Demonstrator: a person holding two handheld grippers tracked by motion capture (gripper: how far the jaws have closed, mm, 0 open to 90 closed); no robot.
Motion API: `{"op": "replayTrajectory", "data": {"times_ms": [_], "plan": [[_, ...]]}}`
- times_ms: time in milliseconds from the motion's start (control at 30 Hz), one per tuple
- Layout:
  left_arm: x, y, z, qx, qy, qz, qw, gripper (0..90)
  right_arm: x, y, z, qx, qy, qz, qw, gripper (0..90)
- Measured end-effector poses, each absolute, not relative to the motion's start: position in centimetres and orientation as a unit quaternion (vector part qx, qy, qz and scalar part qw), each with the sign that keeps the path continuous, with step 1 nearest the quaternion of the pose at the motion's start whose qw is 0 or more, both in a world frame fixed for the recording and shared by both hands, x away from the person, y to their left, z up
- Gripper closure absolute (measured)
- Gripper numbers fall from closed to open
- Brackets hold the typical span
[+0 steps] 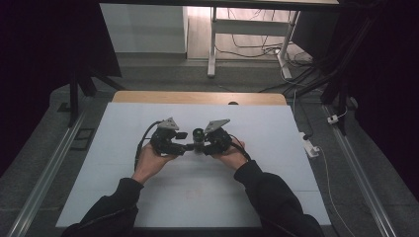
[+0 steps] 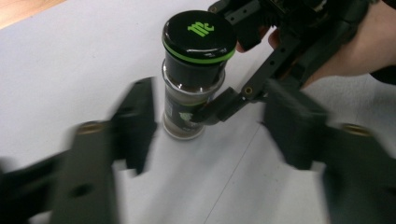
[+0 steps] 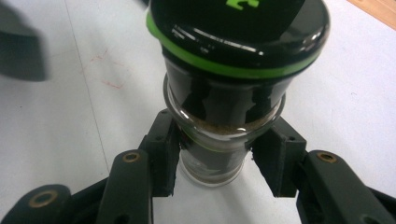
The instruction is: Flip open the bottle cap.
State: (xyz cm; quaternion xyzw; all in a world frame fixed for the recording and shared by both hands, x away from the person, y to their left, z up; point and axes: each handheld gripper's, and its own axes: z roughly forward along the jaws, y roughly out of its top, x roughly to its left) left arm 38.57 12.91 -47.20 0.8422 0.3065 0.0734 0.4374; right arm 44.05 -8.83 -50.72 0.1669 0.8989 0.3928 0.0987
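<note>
1. The left gripper (image 2: 205, 140) is motion-blurred; its jaws stand apart, short of the spice jar (image 2: 196, 74).
2. The jar stands upright on the white table (image 1: 148, 197).
3. The right gripper (image 3: 217, 158) clamps the jar's glass body.

The person wears black sleeves (image 1: 269, 190), and each black hand-held gripper (image 1: 190, 146) carries a grey three-cornered plate (image 1: 169, 123), brass-coloured screws and a black cable (image 1: 141, 143).

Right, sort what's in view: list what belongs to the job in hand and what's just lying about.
In the job:
- spice jar, upright on the white table
- right gripper, clamped on the jar's glass body
- left gripper, jaws either side of the jar, not touching

Lying about:
- loose cables on the floor beyond the table
- white power strip at the table's right edge
</note>
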Motion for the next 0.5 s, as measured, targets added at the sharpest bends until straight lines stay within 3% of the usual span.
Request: {"op": "replayTrajectory", "data": {"times_ms": [167, 267, 500], "plan": [[38.3, 12.3, -47.2, 0.852, 0.283, 0.081, 0.433, 74.4, 44.1, -8.8, -50.7, 0.165, 0.899, 0.393, 0.099, 53.3], [38.4, 11.8, -47.3, 0.853, 0.283, 0.079, 0.431, 86.4, 44.1, -8.8, -50.7, 0.165, 0.899, 0.392, 0.099, 53.3], [38.8, 11.0, -47.9, 0.852, 0.291, 0.086, 0.426, 88.6, 44.0, -8.8, -50.7, 0.167, 0.899, 0.393, 0.099, 53.3]]}}
